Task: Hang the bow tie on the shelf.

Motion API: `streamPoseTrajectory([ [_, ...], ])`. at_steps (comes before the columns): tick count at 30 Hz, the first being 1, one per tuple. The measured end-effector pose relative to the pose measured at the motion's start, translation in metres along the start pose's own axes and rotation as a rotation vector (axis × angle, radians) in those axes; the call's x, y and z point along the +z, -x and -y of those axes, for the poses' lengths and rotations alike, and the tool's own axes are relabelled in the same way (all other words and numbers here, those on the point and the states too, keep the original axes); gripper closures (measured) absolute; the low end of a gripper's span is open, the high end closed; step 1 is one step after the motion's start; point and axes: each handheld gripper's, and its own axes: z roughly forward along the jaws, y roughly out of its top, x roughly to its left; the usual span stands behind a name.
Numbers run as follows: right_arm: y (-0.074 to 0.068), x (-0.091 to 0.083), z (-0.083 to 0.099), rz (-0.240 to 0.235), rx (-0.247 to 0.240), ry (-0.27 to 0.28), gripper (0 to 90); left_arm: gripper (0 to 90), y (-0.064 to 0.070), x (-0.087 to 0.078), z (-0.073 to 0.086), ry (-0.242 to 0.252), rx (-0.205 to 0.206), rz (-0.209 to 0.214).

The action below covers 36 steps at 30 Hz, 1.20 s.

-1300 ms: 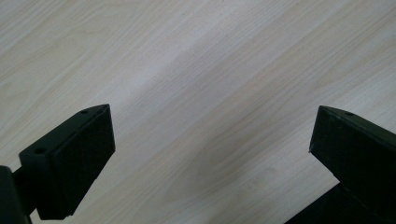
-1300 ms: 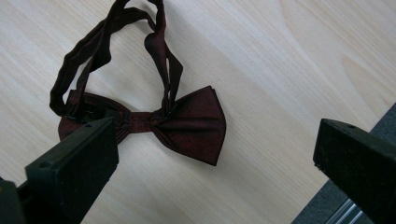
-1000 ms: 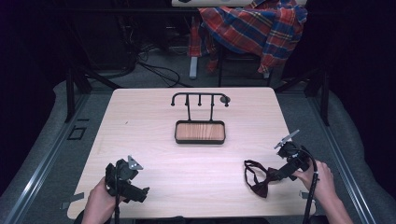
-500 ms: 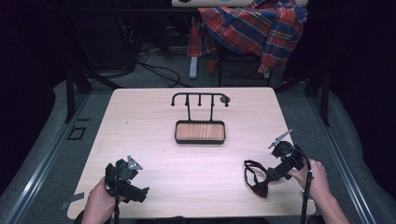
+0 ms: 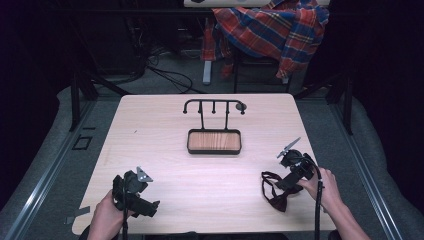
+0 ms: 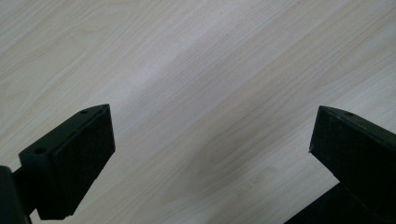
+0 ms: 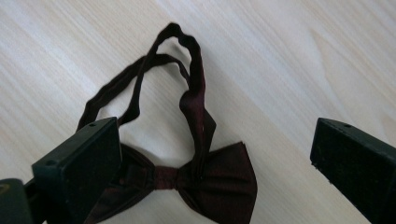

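Right gripper [image 7: 212, 154] spread wide over bow tie [image 7: 205, 179]; left gripper [image 6: 212, 149] spread, holding nothing. Might pinch only the thin strap [image 7: 140, 91], letting tie dangle and slip.

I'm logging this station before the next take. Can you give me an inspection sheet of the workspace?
Surface: pale wood table, bare grain under the left gripper.
Job's things: dark red bow tie lying flat near the right edge, strap looped; black stand with a wood-lined tray at the centre.
Clutter: nothing seen on the table.
Grippers: left gripper open, over bare table; right gripper open, fingers either side of the bow tie, not closed on it.
Cables: one trails from the right gripper; more on the floor behind.
Surroundings: plaid shirt over a chair behind the table; dark room.
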Motion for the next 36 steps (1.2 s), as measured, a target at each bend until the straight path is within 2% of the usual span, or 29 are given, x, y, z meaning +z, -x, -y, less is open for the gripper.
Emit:
streamPoseTrajectory([
  [2,0.0,0.0,-0.003,0.012,-0.019,-0.014,2.2,0.1,0.0,0.0,0.0,-0.002,0.001,-0.002],
  [5,-0.001,0.002,-0.005,0.017,-0.017,-0.008,2.8,0.1,0.0,0.0,0.0,-0.003,0.002,-0.002],
  [7,-0.002,0.005,-0.006,0.011,0.002,0.015,6.1,0.1,0.0,0.0,0.0,-0.004,0.001,-0.002],
  [8,-0.001,0.005,-0.006,0.02,-0.002,0.008,9.0,0.1,0.0,0.0,0.0,-0.004,0.001,-0.002],
  [10,0.001,0.004,-0.006,0.021,0.003,0.03,15.1,0.1,0.0,0.0,0.0,-0.003,-0.001,-0.002],
  [12,0.002,0.003,-0.006,0.035,0.004,0.043,15.5,0.1,0.0,0.001,0.0,-0.003,0.001,-0.002],
  [15,0.002,0.002,-0.007,0.028,0.012,0.07,22.5,0.1,0.001,0.001,0.0,-0.004,0.001,-0.004],
  [18,-0.001,0.004,-0.01,0.034,0.003,0.084,27.2,0.1,0.0,0.001,0.0,-0.003,-0.001,-0.002],
  [20,-0.002,0.005,-0.013,0.039,-0.02,0.066,31.5,0.1,0.0,0.001,0.0,-0.004,-0.001,-0.002],
  [21,-0.003,0.007,-0.014,0.029,-0.006,0.086,33.6,0.1,0.0,0.001,0.0,-0.004,-0.001,-0.002],
  [23,-0.005,0.008,-0.016,0.029,-0.04,0.058,37.6,0.1,0.0,0.001,0.0,-0.003,-0.003,-0.002],
  [28,-0.008,0.015,-0.022,0.028,-0.065,0.015,47.8,0.1,0.0,0.001,0.0,-0.004,0.0,-0.002],
  [29,-0.01,0.018,-0.022,0.024,-0.053,0.023,49.0,0.1,0.0,0.001,0.0,-0.003,-0.002,-0.001],
  [32,-0.01,0.021,-0.025,0.035,-0.089,-0.024,53.4,0.1,0.0,0.001,0.0,-0.005,-0.002,-0.002],
  [35,-0.011,0.025,-0.025,0.028,-0.097,-0.05,56.8,0.1,0.0,0.001,0.0,-0.004,-0.003,-0.002],
  [36,-0.011,0.025,-0.025,0.039,-0.1,-0.057,57.6,0.1,0.0,0.0,0.0,-0.003,-0.003,-0.002],
])
